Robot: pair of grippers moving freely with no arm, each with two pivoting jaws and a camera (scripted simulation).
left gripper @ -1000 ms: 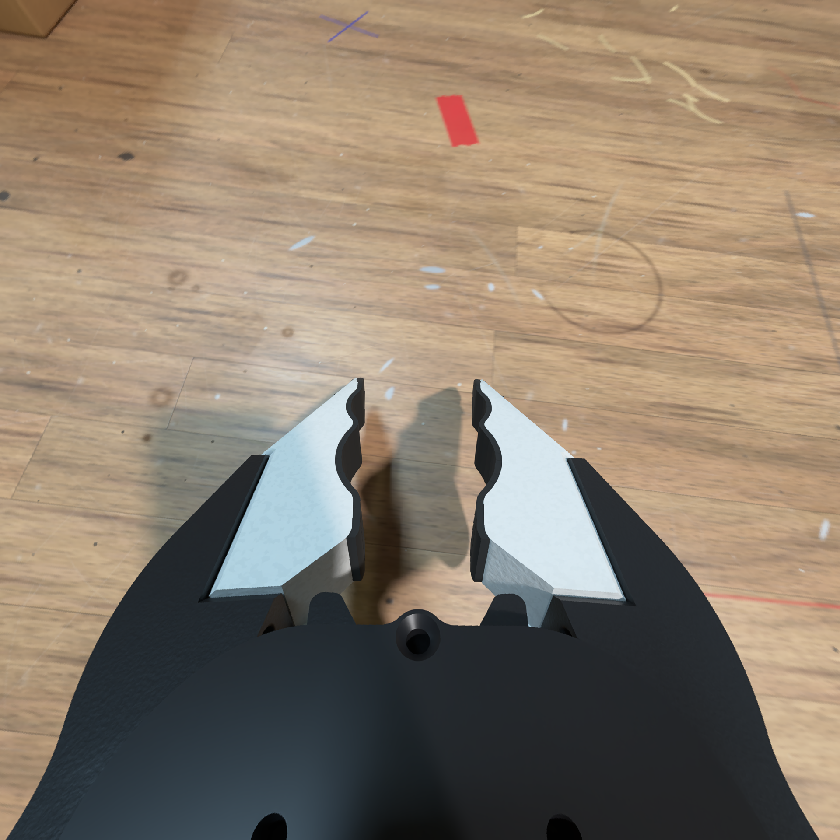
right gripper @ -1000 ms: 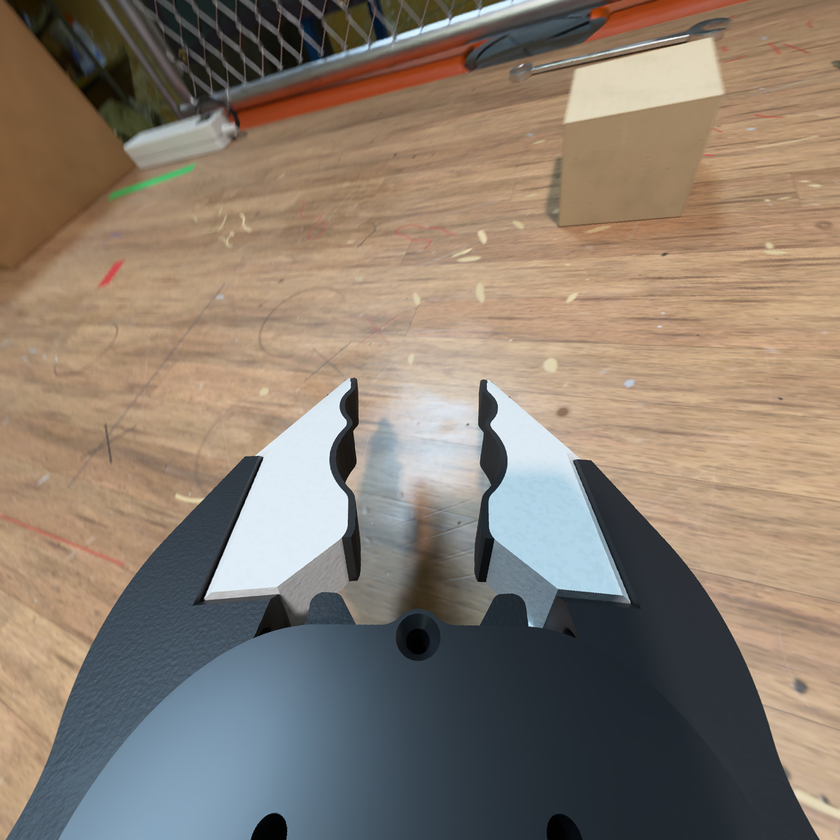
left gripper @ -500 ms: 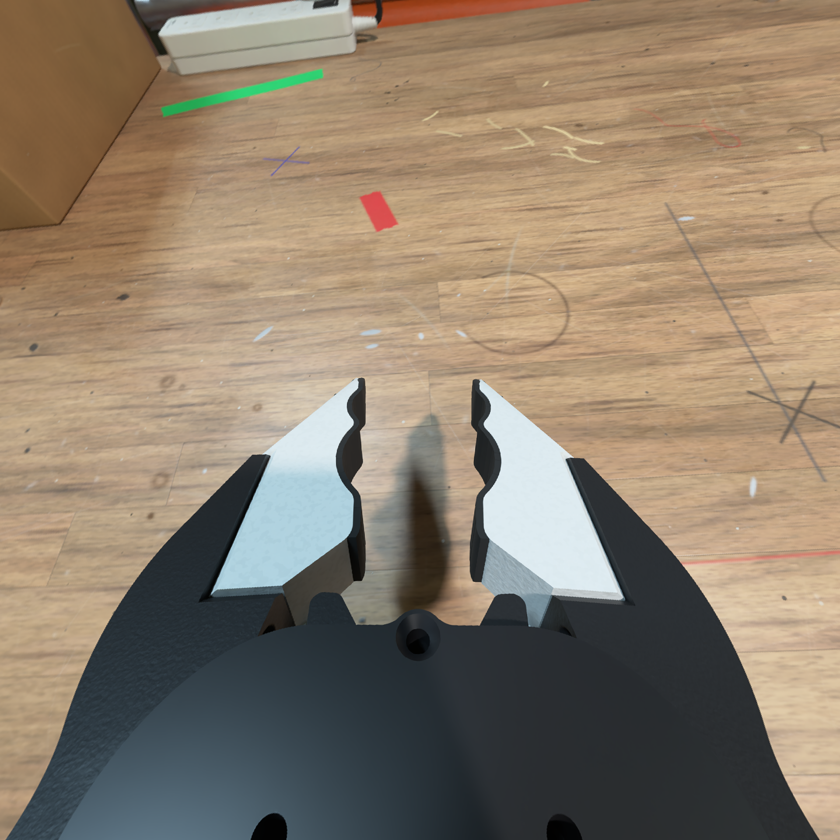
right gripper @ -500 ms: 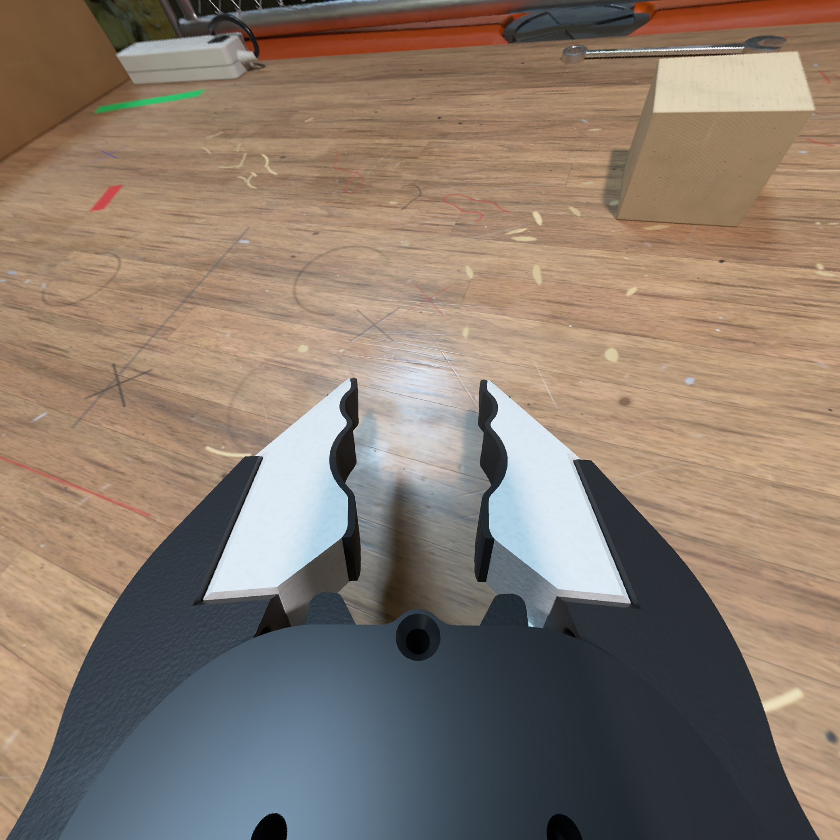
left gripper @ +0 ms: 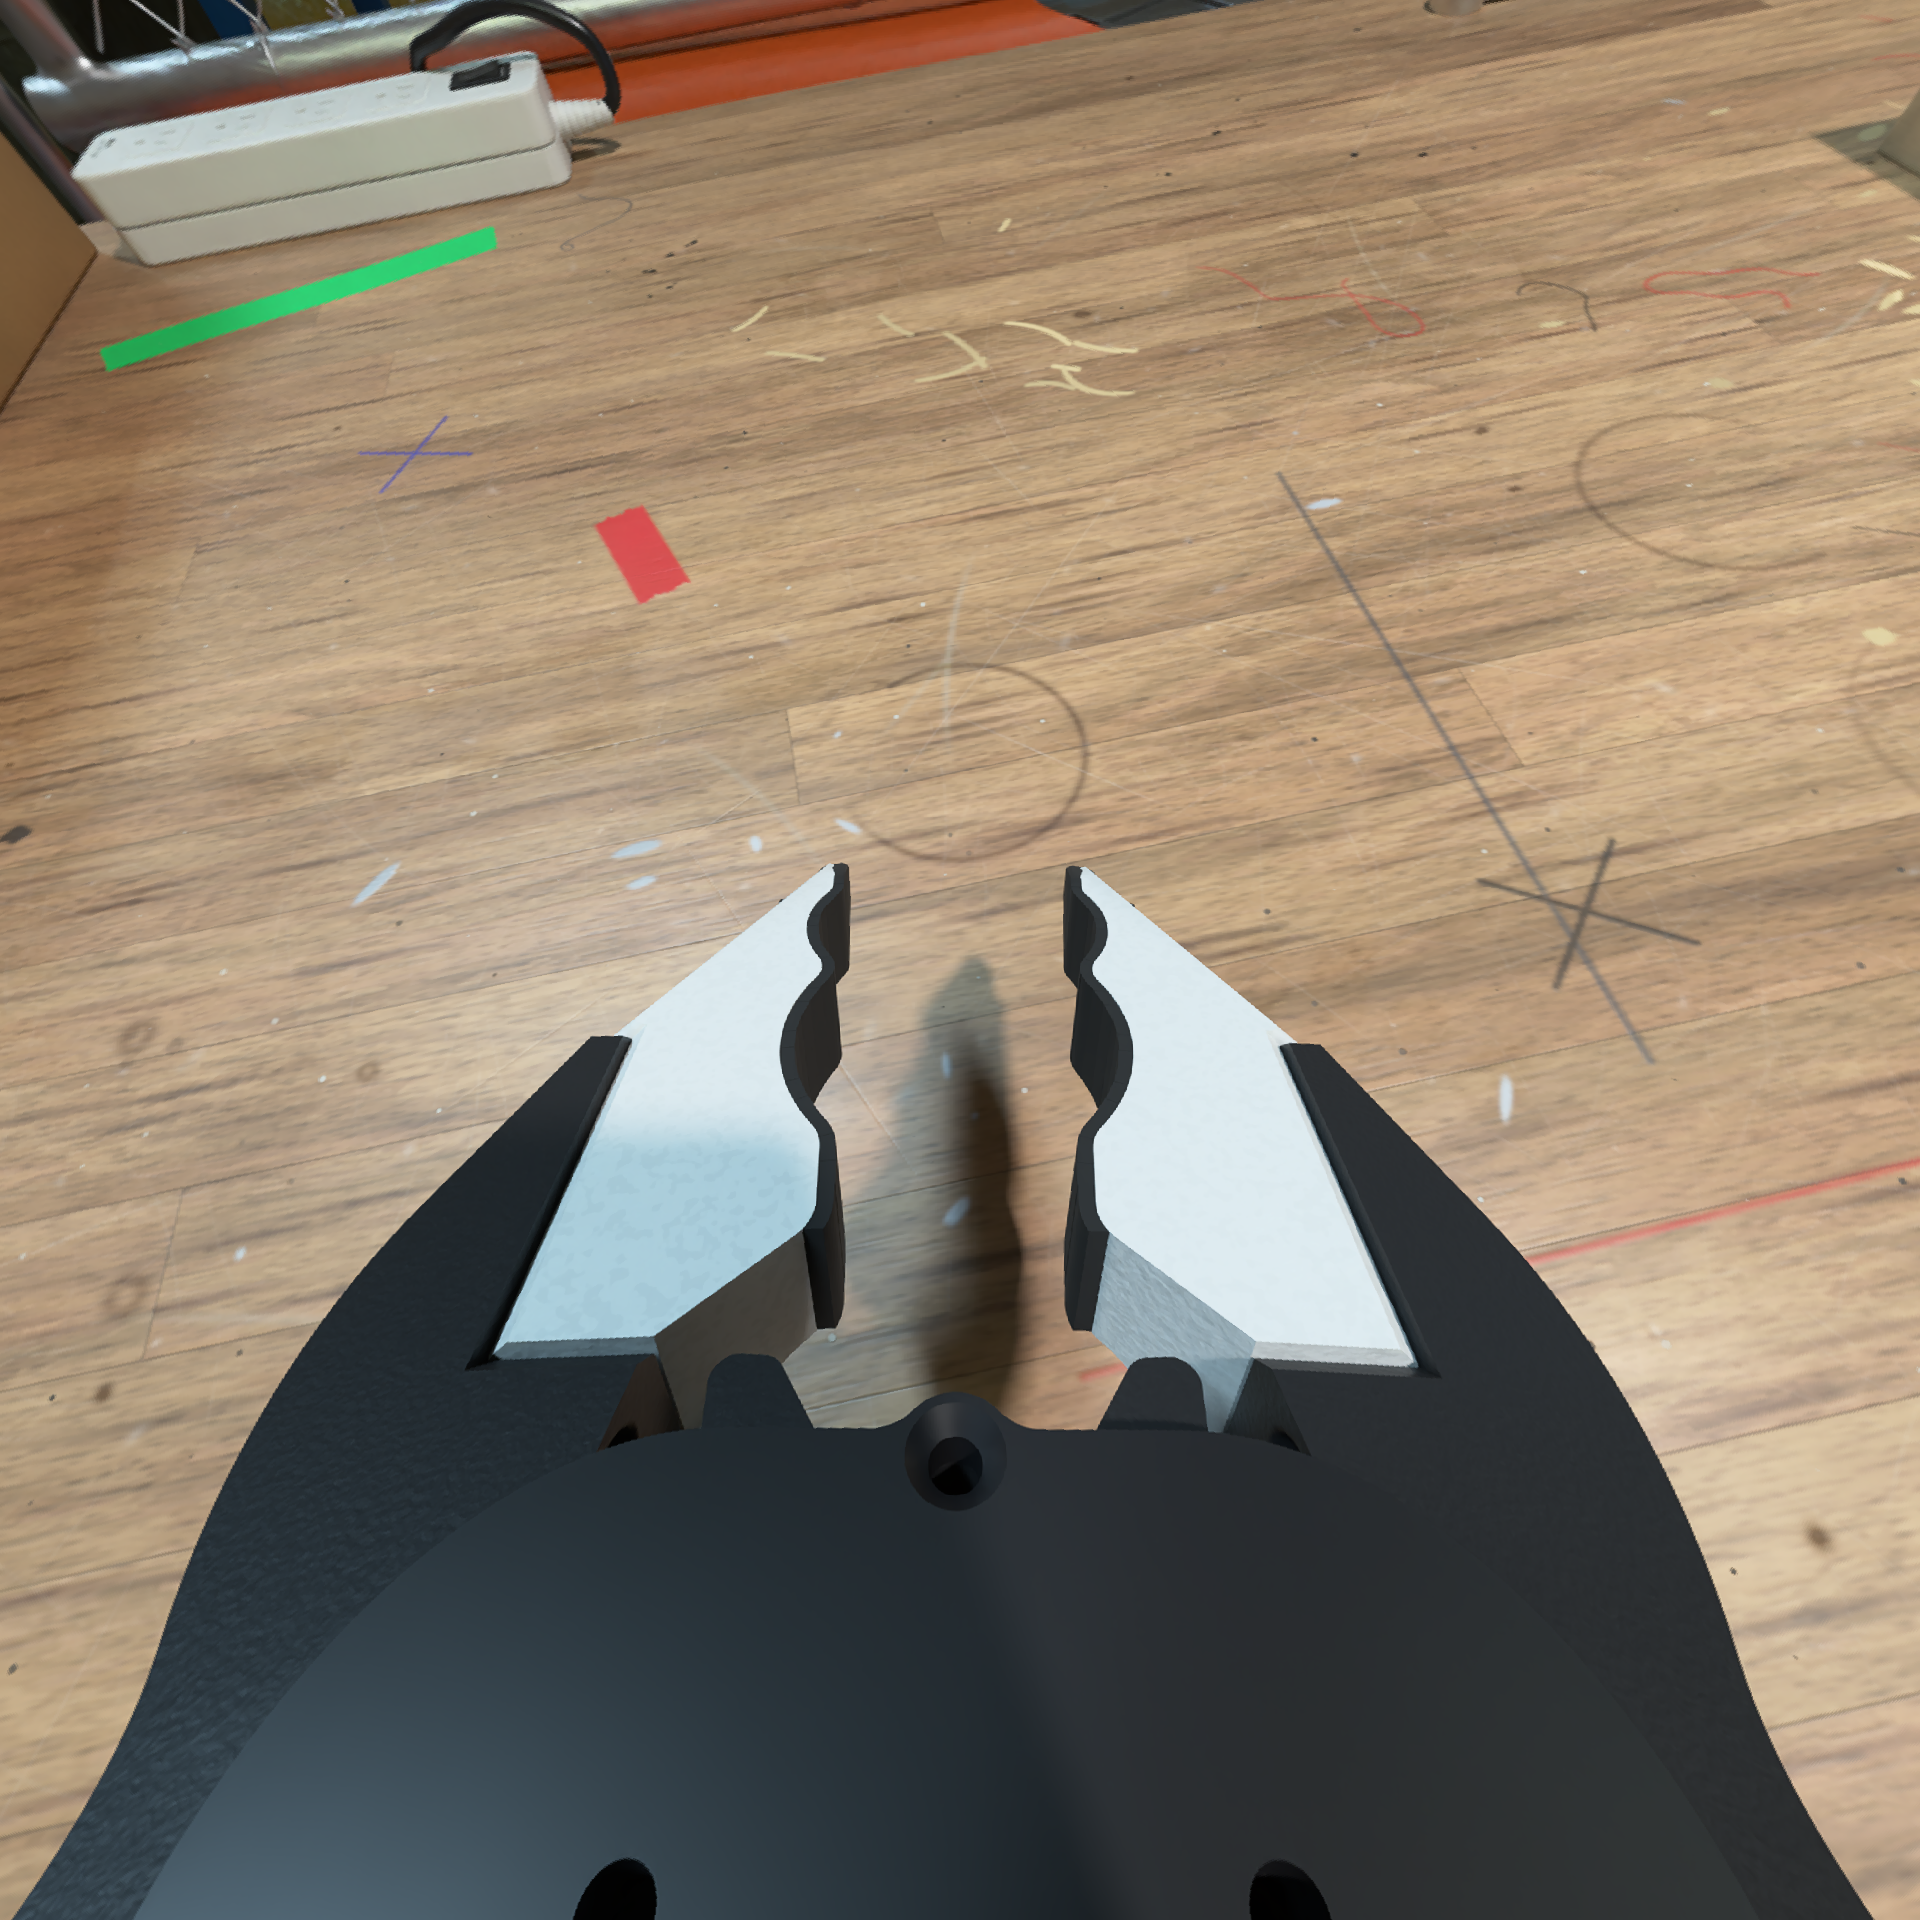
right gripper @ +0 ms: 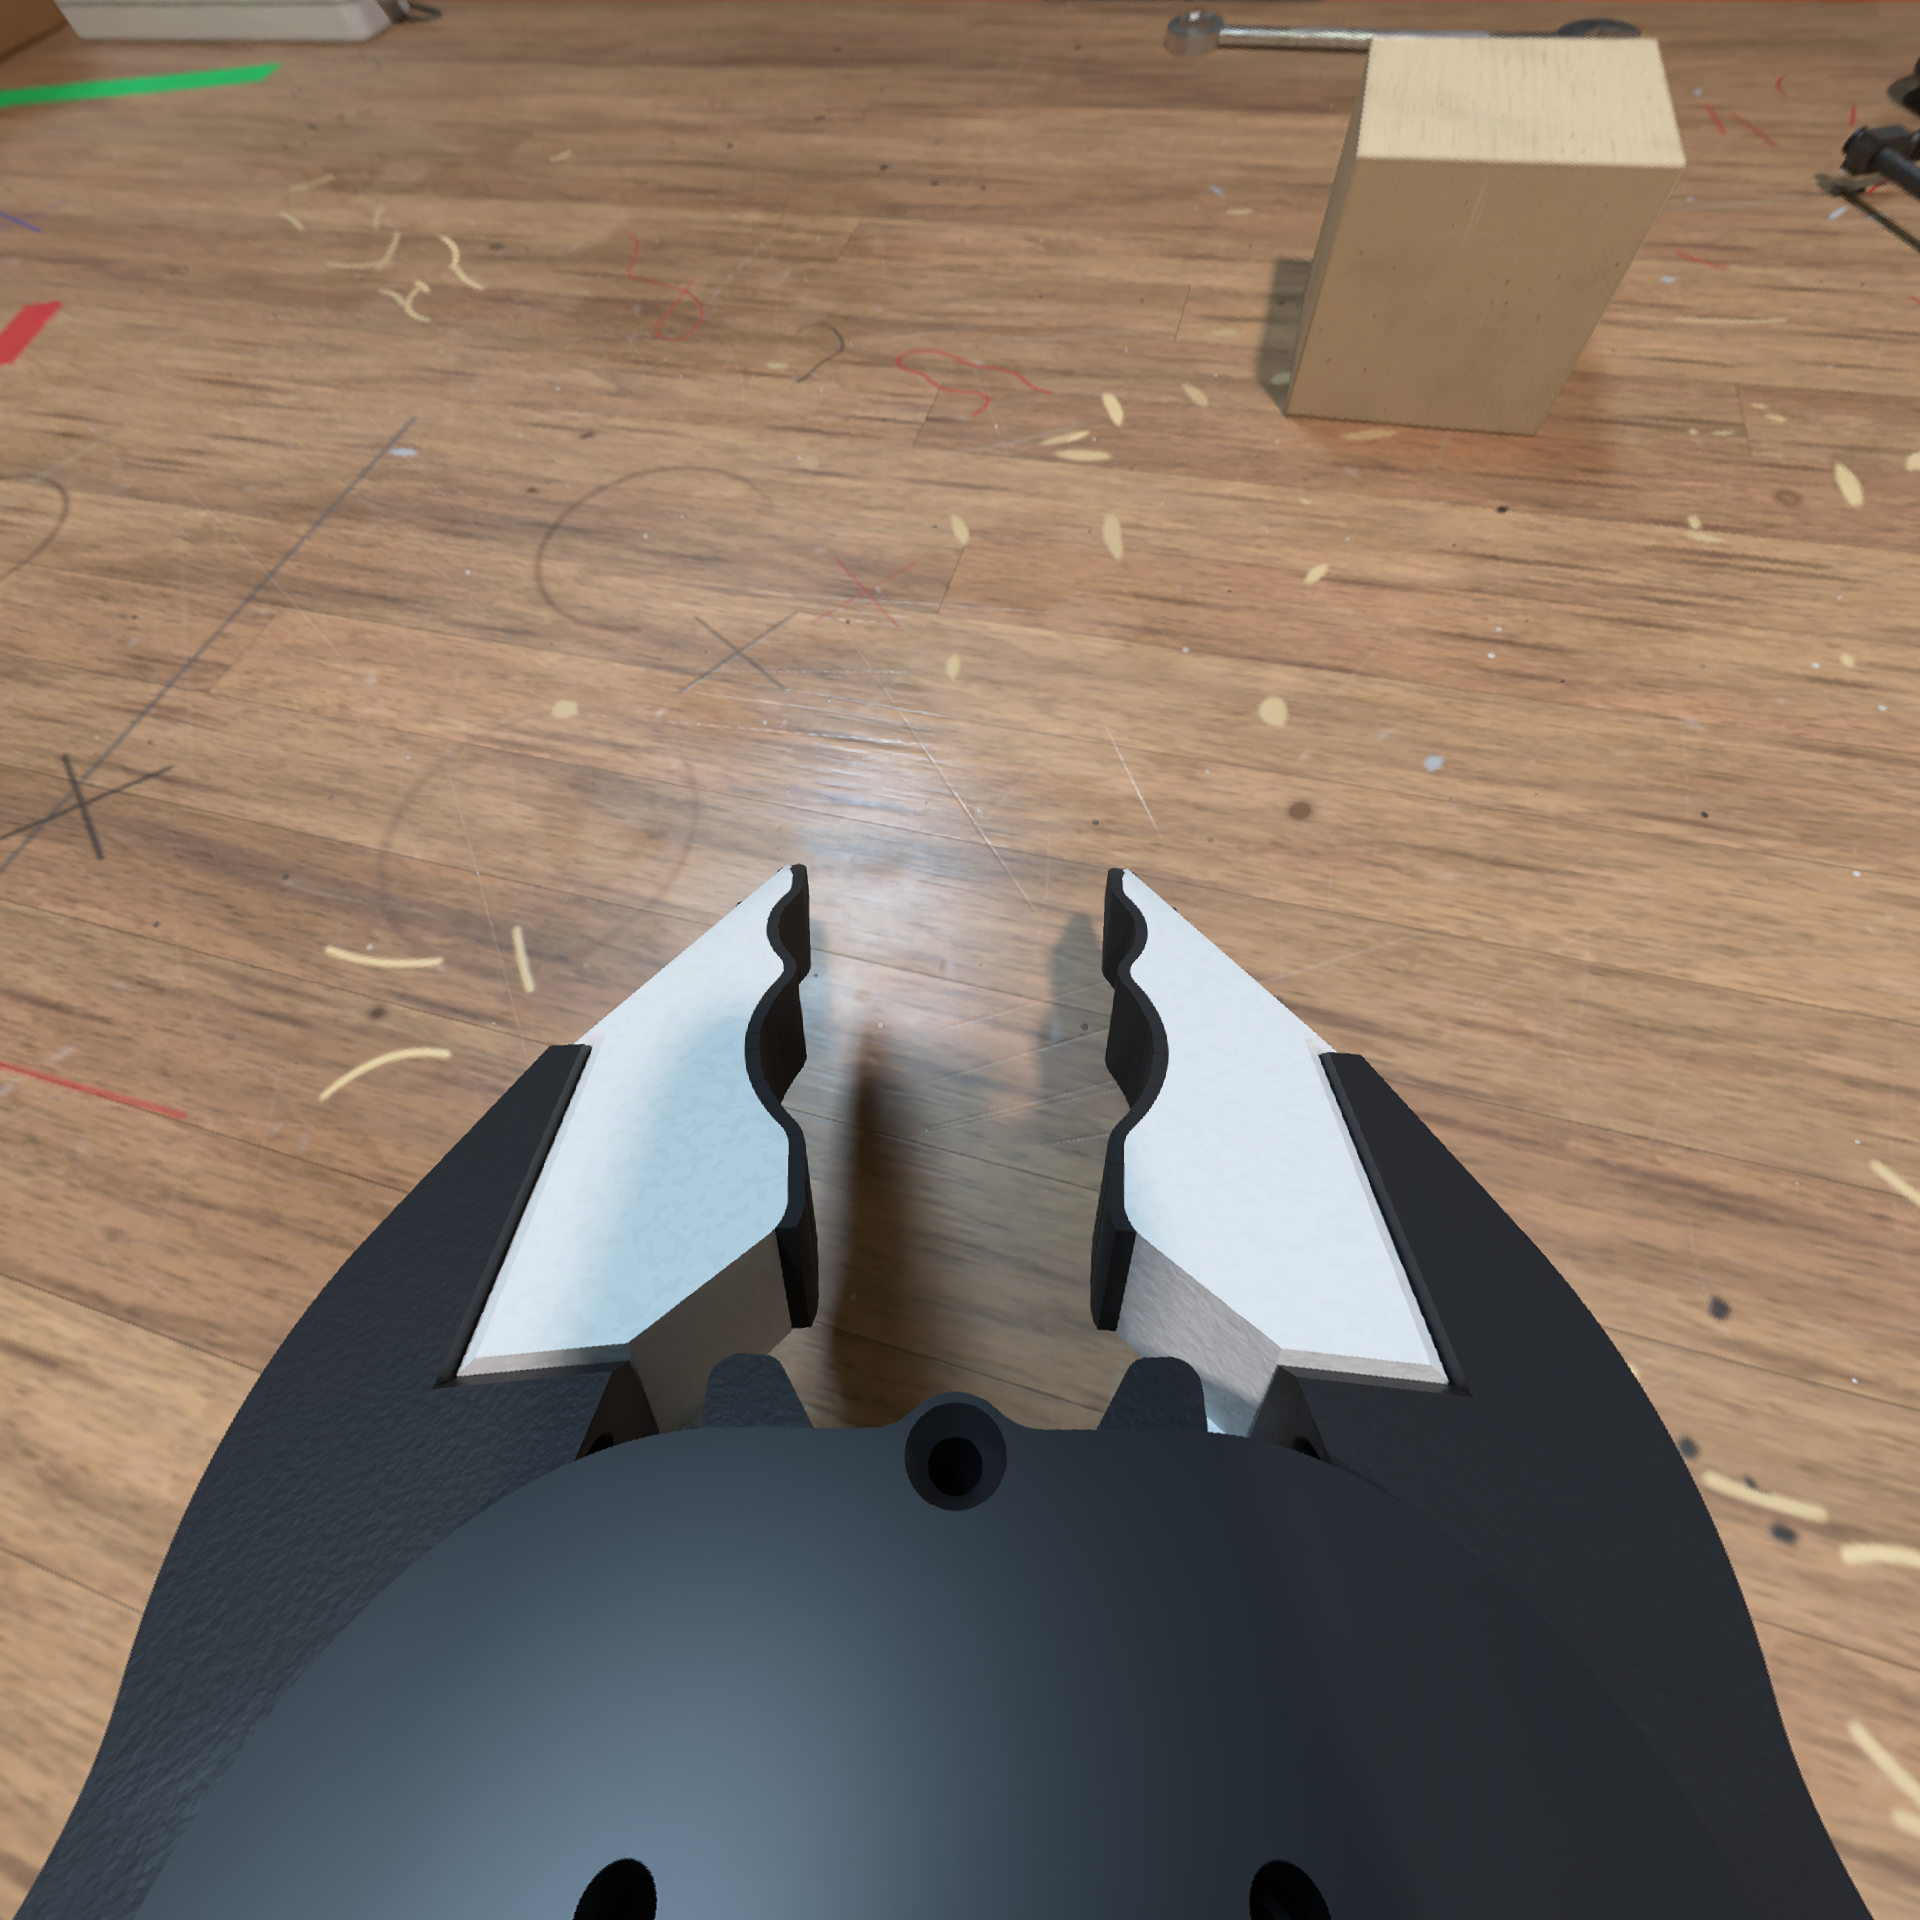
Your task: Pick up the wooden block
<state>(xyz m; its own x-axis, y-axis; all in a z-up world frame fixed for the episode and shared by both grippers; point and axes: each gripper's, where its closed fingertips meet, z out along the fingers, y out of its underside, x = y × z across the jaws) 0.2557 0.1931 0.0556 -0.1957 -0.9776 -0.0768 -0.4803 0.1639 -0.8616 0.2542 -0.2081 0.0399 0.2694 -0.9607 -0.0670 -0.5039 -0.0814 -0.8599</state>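
Note:
The wooden block (right gripper: pixel 1475 239) is a pale, upright block on the wooden floor, at the upper right of the right wrist view. My right gripper (right gripper: pixel 954 883) is open and empty, above the floor, with the block well ahead and to the right of its fingers. My left gripper (left gripper: pixel 956 883) is open and empty above bare floor. The block does not show in the left wrist view, except perhaps a sliver at the top right edge.
A white power strip (left gripper: pixel 312 156) with a black cable lies at the far left by an orange rail. A metal wrench (right gripper: pixel 1309 36) lies behind the block. A dark tool (right gripper: pixel 1881 156) sits at the right edge. Tape marks (left gripper: pixel 641 554) and shavings dot the floor.
Both views have shifted: the left gripper now sees farther ahead, with the power strip in view. The block sits larger and farther right in the right view. The right jaws stand slightly wider.

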